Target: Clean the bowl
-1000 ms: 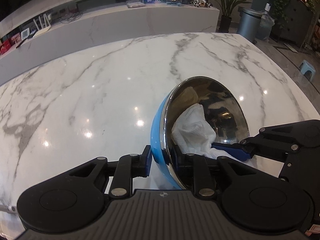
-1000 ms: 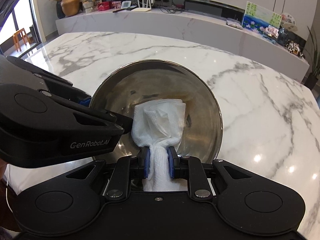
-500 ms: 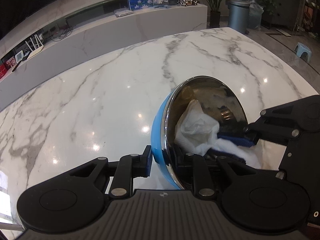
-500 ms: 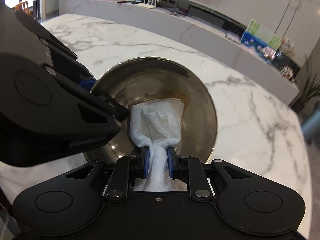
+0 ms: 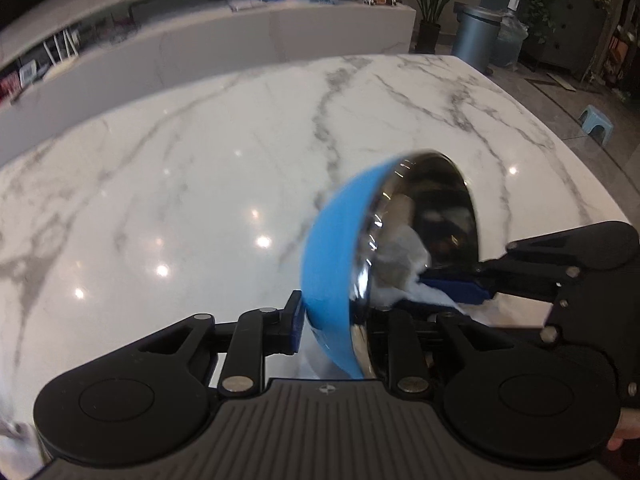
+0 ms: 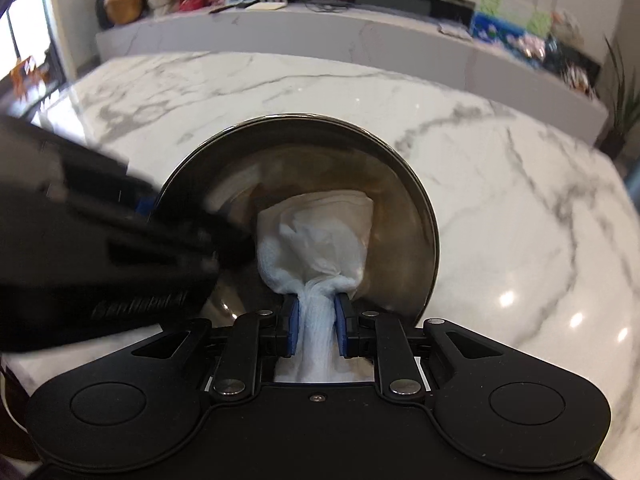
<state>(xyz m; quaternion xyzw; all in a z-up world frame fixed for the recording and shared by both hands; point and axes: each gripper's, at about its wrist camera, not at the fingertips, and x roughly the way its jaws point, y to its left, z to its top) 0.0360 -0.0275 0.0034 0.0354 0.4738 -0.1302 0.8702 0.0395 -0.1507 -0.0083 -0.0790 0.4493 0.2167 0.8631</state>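
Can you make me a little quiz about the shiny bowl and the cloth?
1. What is the right gripper holding?
A. a sponge
B. a white cloth
C. a spoon
2. True or false: the bowl lies upside down on the table.
3. Fill in: the outside of the bowl is coloured ___.

Key
1. B, and the cloth reaches into the bowl.
2. False. The bowl is tipped on its side, with its rim between the jaws of the left gripper, which are opening.
3. Blue.
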